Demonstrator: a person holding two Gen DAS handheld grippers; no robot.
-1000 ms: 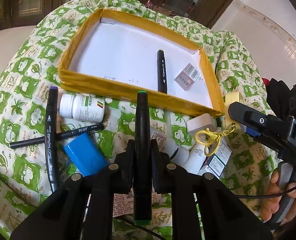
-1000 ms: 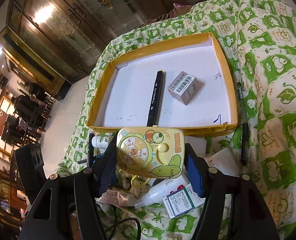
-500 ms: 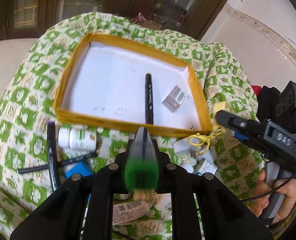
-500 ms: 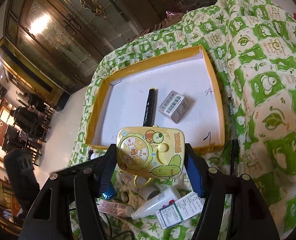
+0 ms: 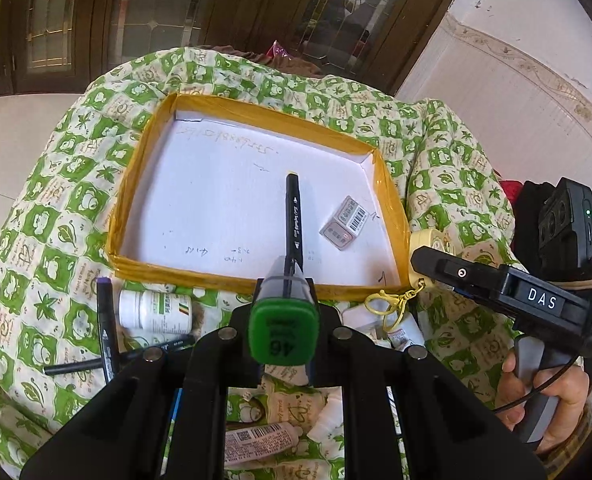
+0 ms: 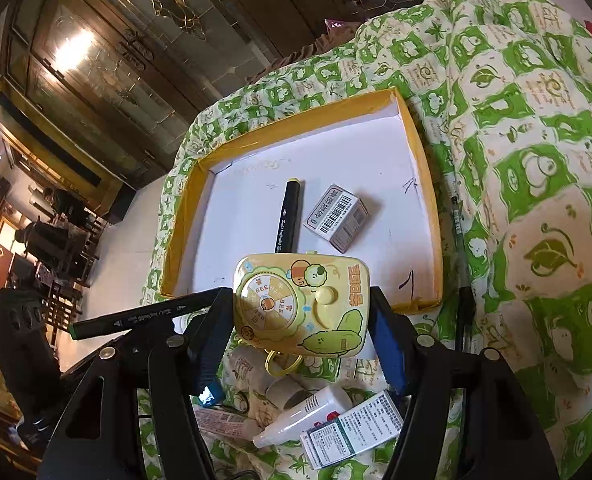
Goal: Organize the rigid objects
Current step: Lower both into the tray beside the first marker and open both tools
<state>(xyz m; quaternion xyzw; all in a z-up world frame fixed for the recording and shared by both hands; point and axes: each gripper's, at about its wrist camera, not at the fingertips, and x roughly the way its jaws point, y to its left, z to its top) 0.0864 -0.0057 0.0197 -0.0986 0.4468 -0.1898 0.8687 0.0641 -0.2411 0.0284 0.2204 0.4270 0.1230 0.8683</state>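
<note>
My left gripper (image 5: 283, 320) is shut on a green-capped marker (image 5: 283, 334) and holds it raised, pointing at the yellow-rimmed tray (image 5: 113, 216). The marker also shows in the right wrist view (image 6: 143, 314). My right gripper (image 6: 302, 316) is shut on a yellow toy game (image 6: 302, 306) with a keyring, held above the near rim of the tray (image 6: 428, 208). In the tray lie a black marker (image 5: 293, 216) and a small grey barcode box (image 5: 346, 222), both also in the right wrist view: the marker (image 6: 287, 216) and the box (image 6: 338, 216).
On the green patterned cloth (image 5: 47, 200) before the tray lie a white pill bottle (image 5: 153, 312), a purple-capped marker (image 5: 105, 332), a black pen (image 5: 119, 358), a tube (image 5: 259, 440), a white squeeze bottle (image 6: 304, 412) and a leaflet box (image 6: 352, 430). A green pen (image 6: 458, 248) lies right of the tray.
My left gripper has lifted and tilted the green marker end-on toward the camera. Both grippers have risen and pulled back; the tray looks smaller.
</note>
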